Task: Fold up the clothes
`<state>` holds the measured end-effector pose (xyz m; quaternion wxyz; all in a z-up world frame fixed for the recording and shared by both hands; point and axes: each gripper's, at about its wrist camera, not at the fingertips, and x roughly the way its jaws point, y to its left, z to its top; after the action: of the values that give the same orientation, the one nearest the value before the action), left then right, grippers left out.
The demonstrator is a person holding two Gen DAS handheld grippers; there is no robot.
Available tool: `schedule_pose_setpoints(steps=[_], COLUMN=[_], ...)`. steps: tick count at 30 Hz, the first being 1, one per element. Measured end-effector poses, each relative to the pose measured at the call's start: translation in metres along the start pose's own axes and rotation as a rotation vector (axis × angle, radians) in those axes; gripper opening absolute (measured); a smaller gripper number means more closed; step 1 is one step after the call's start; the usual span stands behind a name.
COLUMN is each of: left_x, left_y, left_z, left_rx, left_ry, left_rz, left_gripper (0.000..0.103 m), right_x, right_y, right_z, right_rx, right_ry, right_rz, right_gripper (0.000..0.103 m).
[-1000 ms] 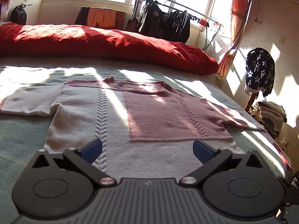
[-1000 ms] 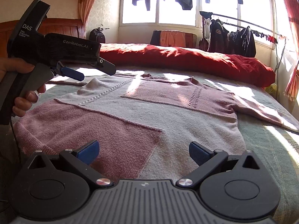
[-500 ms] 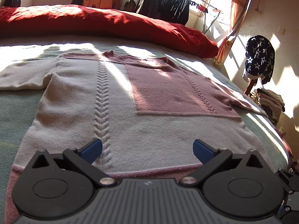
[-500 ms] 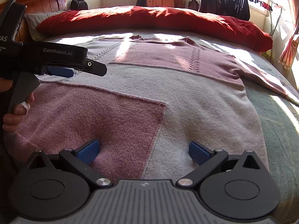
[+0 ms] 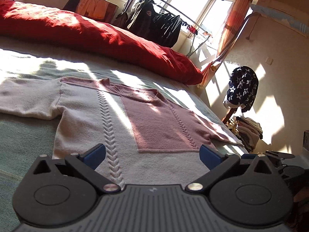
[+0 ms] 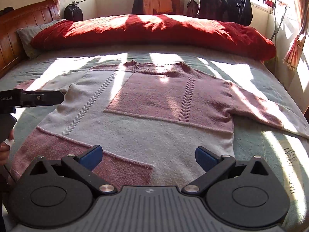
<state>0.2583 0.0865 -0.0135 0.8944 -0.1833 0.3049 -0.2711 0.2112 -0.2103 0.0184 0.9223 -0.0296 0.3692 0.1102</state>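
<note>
Pink-and-cream knit sweater [image 6: 146, 104] flat, sleeves outspread on bed [image 6: 270, 154]

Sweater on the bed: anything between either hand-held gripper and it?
Nothing visible. The sweater lies flat on the bed cover, nothing on top of it. The right hand-held gripper and the left hand-held gripper both hang open over its hem end, with only bare knit ahead of them.

Green bed [image 6: 260, 141], flat sweater [image 6: 154, 116], perhaps red duvet [image 6: 154, 31]
</note>
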Motion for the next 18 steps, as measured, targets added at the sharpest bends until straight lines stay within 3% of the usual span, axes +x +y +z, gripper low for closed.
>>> schedule_pose_setpoints(steps=[4, 8, 15, 18], left_x=[-0.009, -0.018, -0.028, -0.027], left_y=[0.025, 0.032, 0.035, 0.038], left_z=[-0.004, -0.003, 0.0, -0.002], left_rx=[-0.075, -0.055, 0.028, 0.034], left_ry=[0.03, 0.029, 0.075, 0.096], left_rz=[-0.122, -0.173, -0.219, -0.24], left_gripper=[0.102, 0.102, 0.102, 0.102], right_x=[0.05, 0.112, 0.195, 0.222], right_y=[0.023, 0.054, 0.112, 0.128], right_z=[0.058, 0.102, 0.128, 0.13], right_rx=[-0.128, -0.249, -0.462, -0.514], right_ry=[0.04, 0.095, 0.084, 0.076], right_rz=[0.026, 0.088, 0.238, 0.243], right_gripper=[0.103, 0.103, 0.103, 0.103])
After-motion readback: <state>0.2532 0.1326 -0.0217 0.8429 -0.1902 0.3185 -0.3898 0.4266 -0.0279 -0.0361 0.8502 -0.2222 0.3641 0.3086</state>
